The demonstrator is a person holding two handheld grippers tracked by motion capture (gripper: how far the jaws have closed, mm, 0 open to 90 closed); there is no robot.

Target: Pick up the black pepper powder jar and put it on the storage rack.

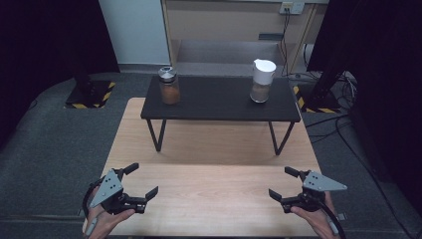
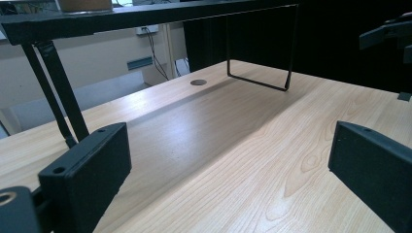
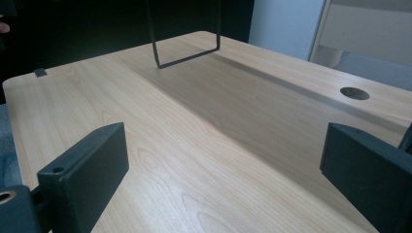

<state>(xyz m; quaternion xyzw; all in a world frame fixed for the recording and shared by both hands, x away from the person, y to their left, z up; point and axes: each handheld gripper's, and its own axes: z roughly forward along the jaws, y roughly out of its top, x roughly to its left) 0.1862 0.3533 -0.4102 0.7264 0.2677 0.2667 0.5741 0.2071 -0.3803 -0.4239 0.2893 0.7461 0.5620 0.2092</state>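
Left gripper (image 1: 142, 181): hovering near-left over the wooden table (image 1: 214, 144), jaws spread wide, gripping nothing.
Right gripper (image 1: 282, 183): hovering near-right, likewise gaping empty.
Black shelf (image 1: 219, 102): carrying spice jar (image 1: 169, 85) left, white-lidded jar (image 1: 262, 81) right.

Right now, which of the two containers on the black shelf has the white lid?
The container on the right, nearer the right gripper. It has a white lid with a spout; the jar on the left has a metallic lid and holds brown contents.
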